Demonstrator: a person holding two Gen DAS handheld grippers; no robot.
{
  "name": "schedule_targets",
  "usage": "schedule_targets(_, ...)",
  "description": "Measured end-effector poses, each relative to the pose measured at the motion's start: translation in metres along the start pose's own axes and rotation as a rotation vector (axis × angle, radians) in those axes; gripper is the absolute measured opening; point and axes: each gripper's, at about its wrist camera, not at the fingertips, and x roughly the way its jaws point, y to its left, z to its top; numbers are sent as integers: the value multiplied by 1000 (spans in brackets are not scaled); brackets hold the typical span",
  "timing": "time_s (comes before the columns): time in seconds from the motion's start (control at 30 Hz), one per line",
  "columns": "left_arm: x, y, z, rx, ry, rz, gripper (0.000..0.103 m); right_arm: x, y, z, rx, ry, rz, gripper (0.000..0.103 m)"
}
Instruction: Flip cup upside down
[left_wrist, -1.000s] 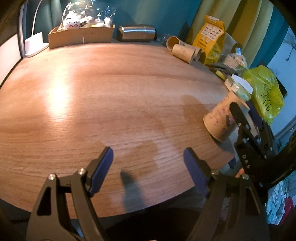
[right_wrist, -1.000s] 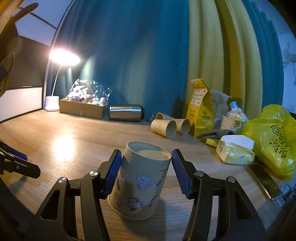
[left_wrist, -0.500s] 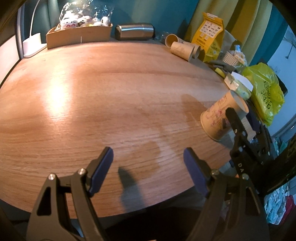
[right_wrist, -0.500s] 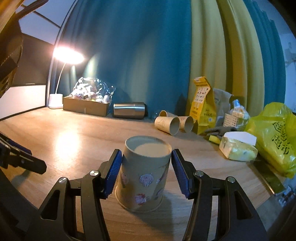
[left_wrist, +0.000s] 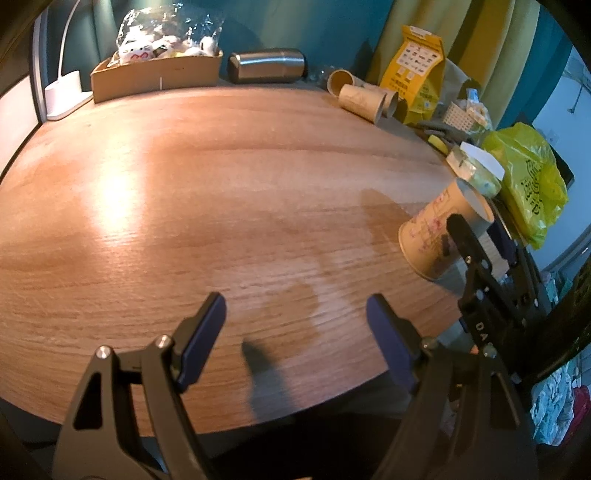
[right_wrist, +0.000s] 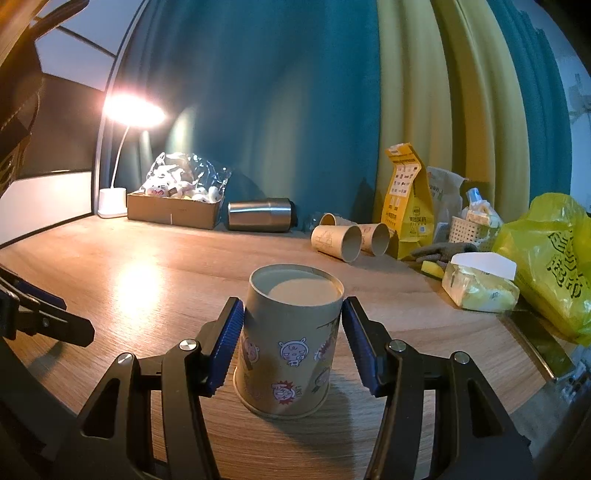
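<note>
A tan paper cup with cartoon stickers stands upside down on the wooden table, rim down and base up. My right gripper straddles it, and its blue pads sit a little off the cup's sides, so it is open. In the left wrist view the same cup stands at the table's right edge with the right gripper's fingers around it. My left gripper is open and empty above the table's front edge, left of the cup.
Along the back stand a lamp, a cardboard box of toys, a lying steel tumbler and several lying paper cups. A yellow pouch, a wrapped block and a yellow bag crowd the right side.
The cup went from slightly tilted to standing flat on its rim. The right pads have eased off its sides. The left gripper stayed open and barely moved.
</note>
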Motion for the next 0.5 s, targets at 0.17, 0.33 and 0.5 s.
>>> schedule_targets(0.17, -5, -2, 3, -8, -19, 0, 80, -2, 0, 6, 19, 9, 6, 78)
schedule_targets(0.33, -21, -8, 9, -3, -75, 0, 80, -9, -10, 29, 90, 37, 29, 78)
schedule_targets(0.5, -46, -20, 16, 24, -165, 11, 80, -21, -23, 58, 144, 72, 30, 78)
